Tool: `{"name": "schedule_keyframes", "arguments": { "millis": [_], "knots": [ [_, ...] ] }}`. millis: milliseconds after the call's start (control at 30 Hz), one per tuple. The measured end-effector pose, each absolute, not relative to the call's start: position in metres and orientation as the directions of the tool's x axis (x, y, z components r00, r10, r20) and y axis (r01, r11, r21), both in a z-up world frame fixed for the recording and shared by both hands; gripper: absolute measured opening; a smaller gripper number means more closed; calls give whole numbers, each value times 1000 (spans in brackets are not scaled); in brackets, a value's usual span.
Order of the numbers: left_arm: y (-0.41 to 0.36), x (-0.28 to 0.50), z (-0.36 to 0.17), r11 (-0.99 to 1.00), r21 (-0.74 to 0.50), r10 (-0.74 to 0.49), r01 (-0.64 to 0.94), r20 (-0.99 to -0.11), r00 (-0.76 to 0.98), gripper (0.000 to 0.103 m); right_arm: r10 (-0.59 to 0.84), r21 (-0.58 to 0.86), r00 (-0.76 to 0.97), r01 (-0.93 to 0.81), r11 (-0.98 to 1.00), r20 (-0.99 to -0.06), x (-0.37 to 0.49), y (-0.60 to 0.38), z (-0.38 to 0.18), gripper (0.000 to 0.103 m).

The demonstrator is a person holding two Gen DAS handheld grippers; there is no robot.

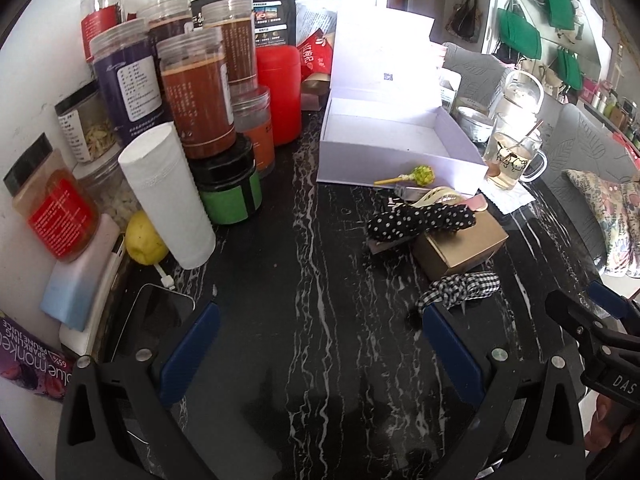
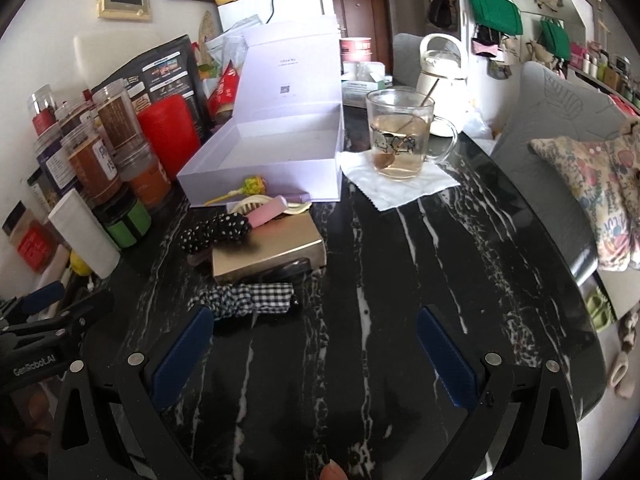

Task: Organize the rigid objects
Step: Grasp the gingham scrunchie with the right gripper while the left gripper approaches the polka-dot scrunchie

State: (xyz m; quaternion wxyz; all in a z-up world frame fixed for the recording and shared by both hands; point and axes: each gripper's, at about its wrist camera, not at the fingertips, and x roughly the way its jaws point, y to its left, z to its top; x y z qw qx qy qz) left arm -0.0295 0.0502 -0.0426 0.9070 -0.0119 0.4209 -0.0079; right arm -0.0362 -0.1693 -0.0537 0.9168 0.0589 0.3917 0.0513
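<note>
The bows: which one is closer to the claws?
The checked bow, lying before the gold box. The dotted bow lies beyond, against that box.

A black marble table with white veins holds an open white box, a gold box, a checked bow, jars, and a napkin under a glass mug.

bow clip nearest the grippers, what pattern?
Black-and-white gingham check bow clip, lying in front of the gold box. Clearest in the right wrist view.
</note>
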Motion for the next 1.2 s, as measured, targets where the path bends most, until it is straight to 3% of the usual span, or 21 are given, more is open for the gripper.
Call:
{"name": "schedule_keyframes", "arguments": {
  "millis": [633,1200],
  "knots": [
    [71,-5,-65,998,-60,-70,37,-793,606,103,253,180,645,-178,967,-721,10,-126,-95,103],
    [67,15,-63,995,-58,-95,79,-779,619,103,211,69,589,-254,965,-780,32,-102,-126,102]
  ]
}}
